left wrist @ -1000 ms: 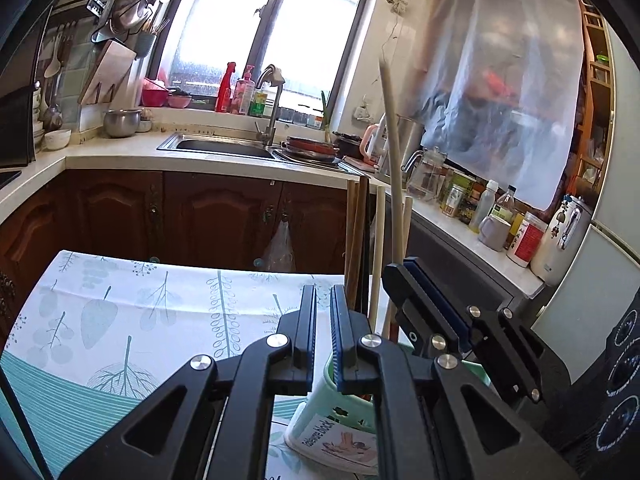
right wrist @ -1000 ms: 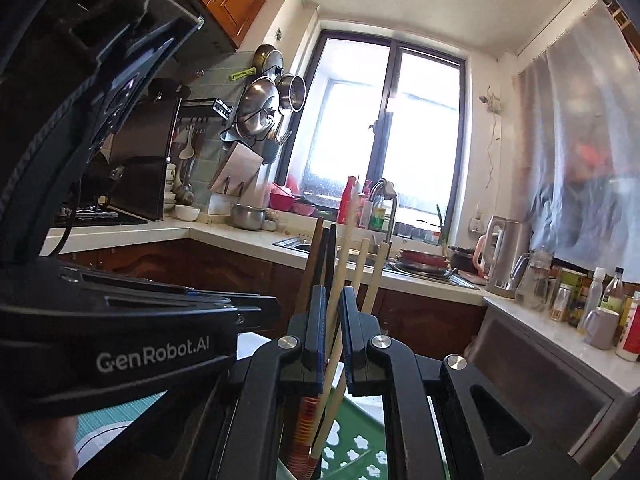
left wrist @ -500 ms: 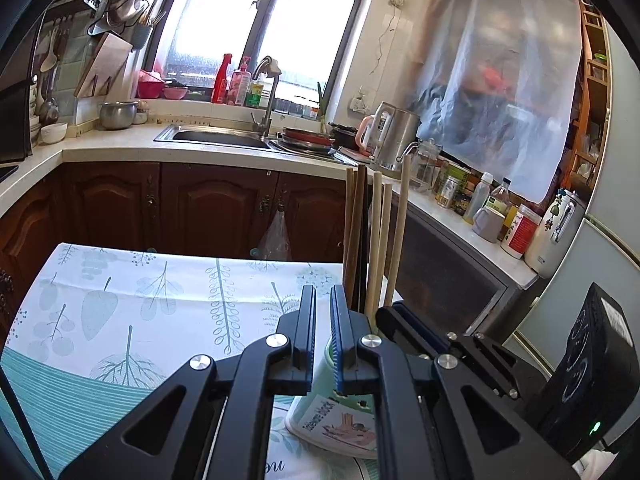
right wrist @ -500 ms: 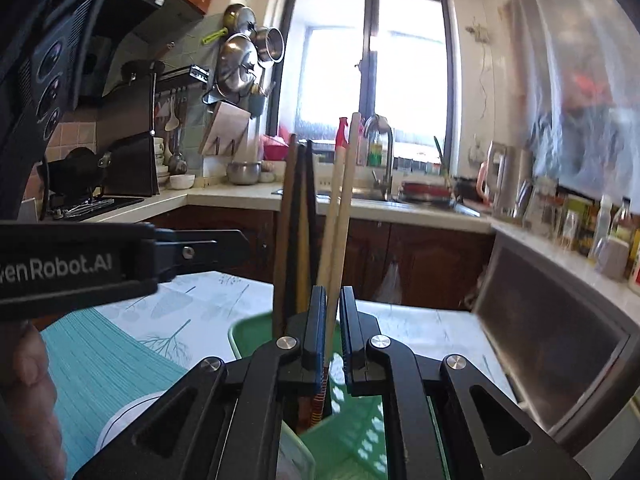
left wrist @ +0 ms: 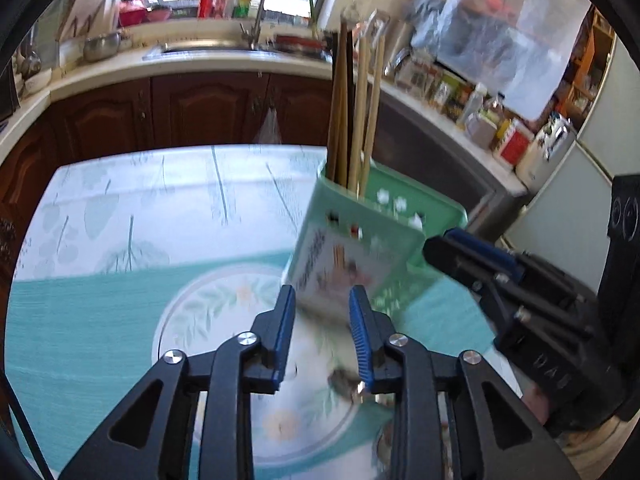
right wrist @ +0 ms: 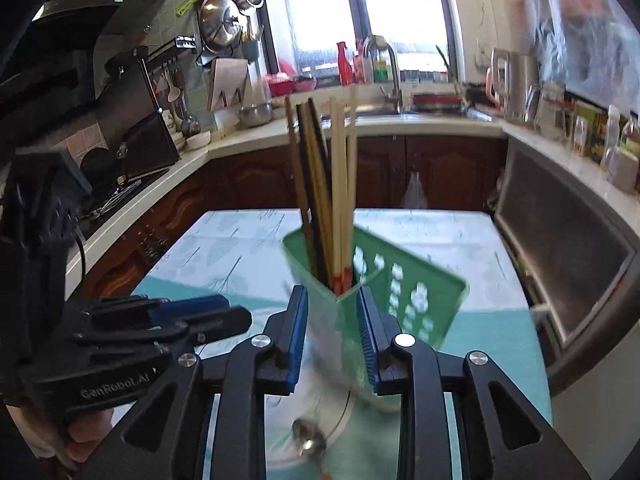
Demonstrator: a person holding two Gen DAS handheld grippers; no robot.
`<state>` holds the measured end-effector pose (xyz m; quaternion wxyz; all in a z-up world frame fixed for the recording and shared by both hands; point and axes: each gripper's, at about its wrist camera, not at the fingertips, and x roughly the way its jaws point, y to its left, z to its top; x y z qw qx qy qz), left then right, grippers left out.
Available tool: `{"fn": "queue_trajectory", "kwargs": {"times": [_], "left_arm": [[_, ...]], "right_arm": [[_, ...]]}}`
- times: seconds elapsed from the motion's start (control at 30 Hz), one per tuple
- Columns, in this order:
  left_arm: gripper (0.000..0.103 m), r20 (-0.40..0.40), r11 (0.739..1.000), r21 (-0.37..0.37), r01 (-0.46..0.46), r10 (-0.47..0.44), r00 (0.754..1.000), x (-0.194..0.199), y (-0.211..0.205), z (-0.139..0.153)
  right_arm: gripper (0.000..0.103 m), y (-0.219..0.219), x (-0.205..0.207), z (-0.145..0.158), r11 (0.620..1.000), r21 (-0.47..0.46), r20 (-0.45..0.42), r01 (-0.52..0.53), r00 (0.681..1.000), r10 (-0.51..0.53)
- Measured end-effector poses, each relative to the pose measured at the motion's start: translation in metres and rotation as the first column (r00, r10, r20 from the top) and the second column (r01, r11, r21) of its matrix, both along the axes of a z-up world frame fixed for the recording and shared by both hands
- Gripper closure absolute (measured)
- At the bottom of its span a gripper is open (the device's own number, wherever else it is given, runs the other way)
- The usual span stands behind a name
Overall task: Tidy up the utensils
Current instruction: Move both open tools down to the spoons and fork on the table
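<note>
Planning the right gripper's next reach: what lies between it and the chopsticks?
In the right wrist view, only the green holder's near wall separates the right gripper from the chopsticks standing inside.
</note>
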<state>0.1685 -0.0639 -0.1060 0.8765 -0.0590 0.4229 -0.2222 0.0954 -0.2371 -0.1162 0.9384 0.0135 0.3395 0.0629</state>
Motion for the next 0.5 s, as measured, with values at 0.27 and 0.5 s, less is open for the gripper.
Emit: {"fn": "queue_trajectory", "kwargs": {"times": [0.27,0.5], "left_arm": [[0.051,-0.108,0.999,0.042,0.025,-0.020,0.994,-0.037,0.011,-0.007],[0.043,-0.192,0.995,0.047,0.086,-0.076,0.978,-0.057,0.005,-0.018]], "right_arm": [[0.075,-0.023,-0.058,-0.020,0.997,0.057,-0.267,0.054,0.963,-0.037],[0.075,-0.052,-0.100,-0.044,0.991,0.050,-0.382,0.126,0.919,-0.097]]}}
